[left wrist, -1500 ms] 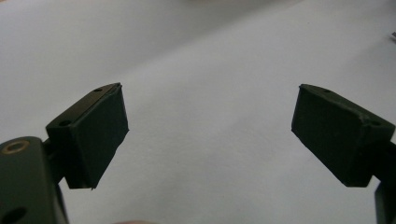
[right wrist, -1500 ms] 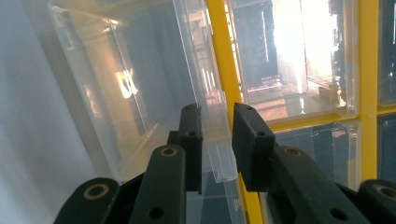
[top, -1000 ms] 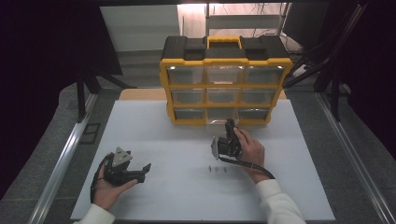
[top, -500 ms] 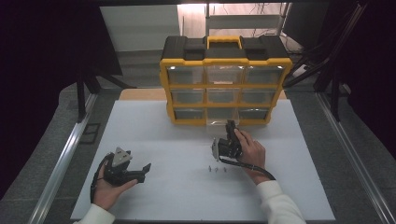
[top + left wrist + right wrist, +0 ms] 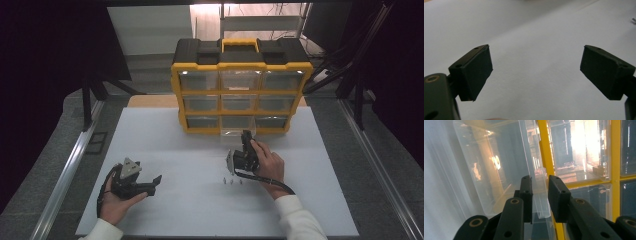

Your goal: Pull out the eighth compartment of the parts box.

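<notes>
Nothing has shifted over the last second: my right tool [image 5: 539, 195] keeps its narrow jaws around the clear drawer's [image 5: 499, 170] front lip, pull pending. My left tool [image 5: 535, 72] rests wide open, empty, on the worktop [image 5: 190, 150].

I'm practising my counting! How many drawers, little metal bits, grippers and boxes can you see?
Clear drawers: 9
Small metal bits on the table: 3, as far as I can tell
Grippers: 2 (left gripper, right gripper)
Yellow and black box: 1
Total: 15
</notes>
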